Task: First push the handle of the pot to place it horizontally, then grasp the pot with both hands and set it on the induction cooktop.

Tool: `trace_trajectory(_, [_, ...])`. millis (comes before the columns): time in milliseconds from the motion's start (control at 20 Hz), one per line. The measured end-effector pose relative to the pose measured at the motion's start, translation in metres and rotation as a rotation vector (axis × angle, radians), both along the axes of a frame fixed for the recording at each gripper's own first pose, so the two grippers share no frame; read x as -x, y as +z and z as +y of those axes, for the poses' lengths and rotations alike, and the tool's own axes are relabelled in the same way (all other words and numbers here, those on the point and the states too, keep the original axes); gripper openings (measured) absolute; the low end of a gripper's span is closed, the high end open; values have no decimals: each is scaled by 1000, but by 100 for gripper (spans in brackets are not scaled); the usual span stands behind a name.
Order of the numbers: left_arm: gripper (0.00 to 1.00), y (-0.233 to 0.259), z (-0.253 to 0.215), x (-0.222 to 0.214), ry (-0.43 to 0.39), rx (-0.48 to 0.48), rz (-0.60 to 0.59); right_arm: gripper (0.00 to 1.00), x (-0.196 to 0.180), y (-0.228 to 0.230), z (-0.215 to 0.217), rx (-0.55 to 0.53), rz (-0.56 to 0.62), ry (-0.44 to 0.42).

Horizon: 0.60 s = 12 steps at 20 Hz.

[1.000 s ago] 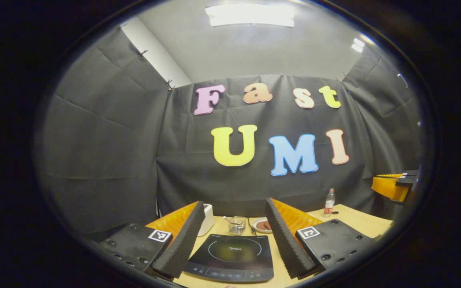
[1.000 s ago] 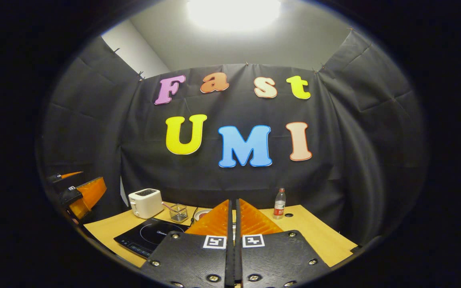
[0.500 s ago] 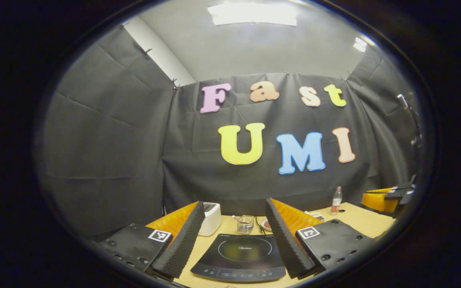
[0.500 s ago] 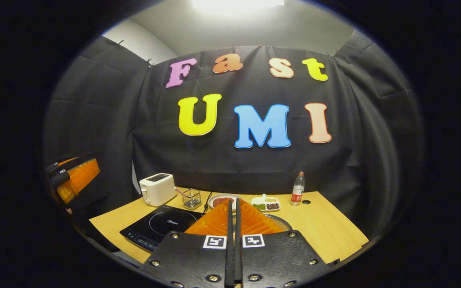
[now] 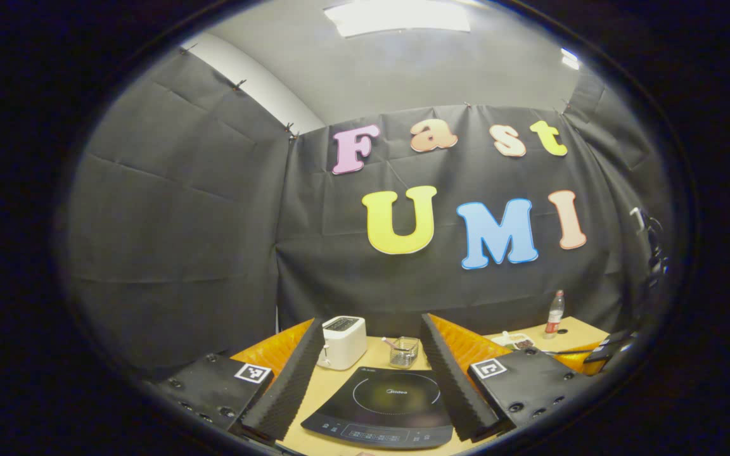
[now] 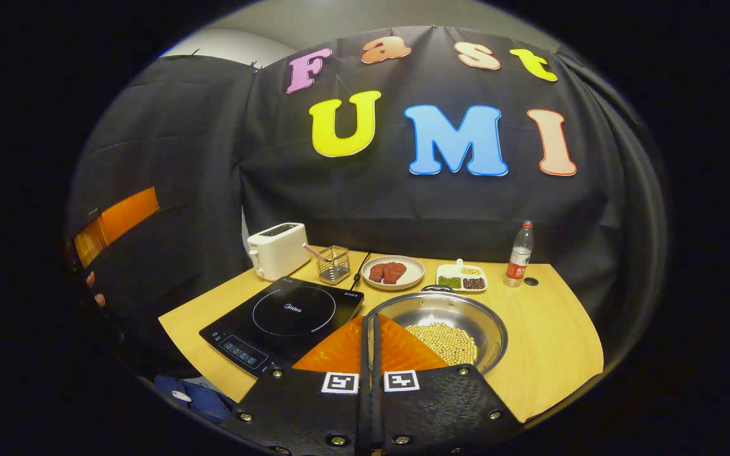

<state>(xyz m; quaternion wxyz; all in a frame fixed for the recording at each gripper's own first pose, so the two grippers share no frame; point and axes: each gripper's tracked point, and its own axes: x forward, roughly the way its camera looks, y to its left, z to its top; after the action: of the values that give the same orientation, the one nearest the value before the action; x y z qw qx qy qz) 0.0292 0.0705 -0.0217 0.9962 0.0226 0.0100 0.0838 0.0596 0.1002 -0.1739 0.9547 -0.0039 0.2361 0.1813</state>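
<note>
Right gripper view is tilted down versus 1 s ago: the pot (image 6: 444,332) with beans, the plate (image 6: 393,273) and the divided dish (image 6: 462,278) are now exposed on the tabletop (image 6: 549,329). In the left gripper view, the toaster (image 5: 341,342) is now fully seen beside the cooktop (image 5: 383,408).

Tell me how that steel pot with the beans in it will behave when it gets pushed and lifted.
The pot looks like rigid polished metal, so it will likely slide on the smooth wooden table rather than tip, being wide and shallow. The loose beans probably shift or roll if it tilts, so keep it level. Its shiny rim may be slippery to pinch.
</note>
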Motion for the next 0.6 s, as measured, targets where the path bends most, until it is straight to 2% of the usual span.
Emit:
trace_trajectory(50, [100,0,-4,-2,6,-2,2,0,1,-11,4,-2,27,26])
trace_trajectory(100, [92,-3,-7,-3,12,-4,9,0,2,-20,8,-5,57,47])
trace_trajectory(200, [99,-7,-12,-7,22,-6,23,0,4,-40,13,-5,114,85])
trace_trajectory(600, [99,-16,-14,-13,60,-34,72,1,17,-112,23,43,303,188])
